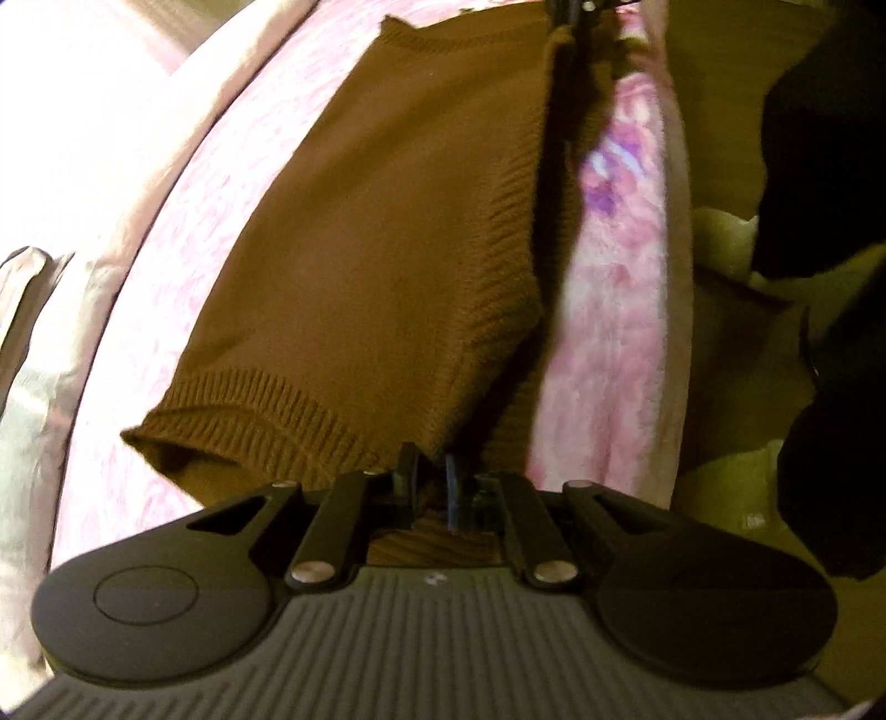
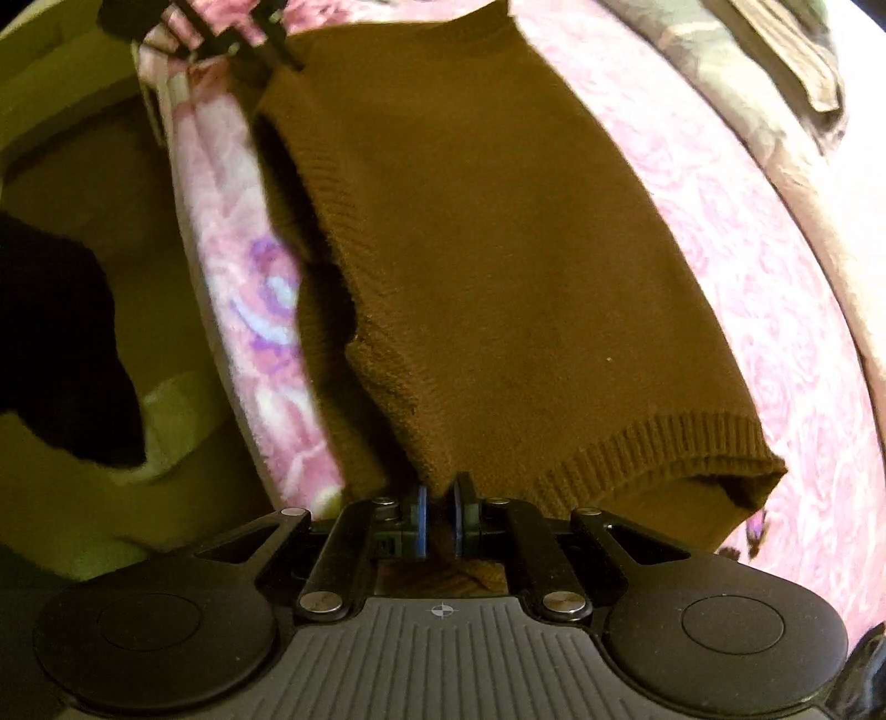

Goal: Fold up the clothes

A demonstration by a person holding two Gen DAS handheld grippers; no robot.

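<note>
A brown knitted sweater (image 1: 387,232) (image 2: 498,249) lies spread on a pink flowered blanket, its ribbed edge running along the bed's side. My left gripper (image 1: 429,487) is shut on one corner of that edge, knit pinched between its pads. My right gripper (image 2: 440,515) is shut on the other corner, with fabric between its blue pads. Each gripper shows in the other's view at the sweater's far corner: the right gripper (image 1: 570,16) and the left gripper (image 2: 243,44). A loose part of the sweater hangs down over the bed's side.
The pink blanket (image 1: 620,332) (image 2: 775,277) drapes over the bed's edge. A pale sheet (image 1: 83,138) lies beyond it. Patterned folded cloth (image 2: 797,66) sits at the far corner. Beside the bed are a yellowish floor (image 2: 72,498) and a dark shape (image 1: 819,166) (image 2: 50,332).
</note>
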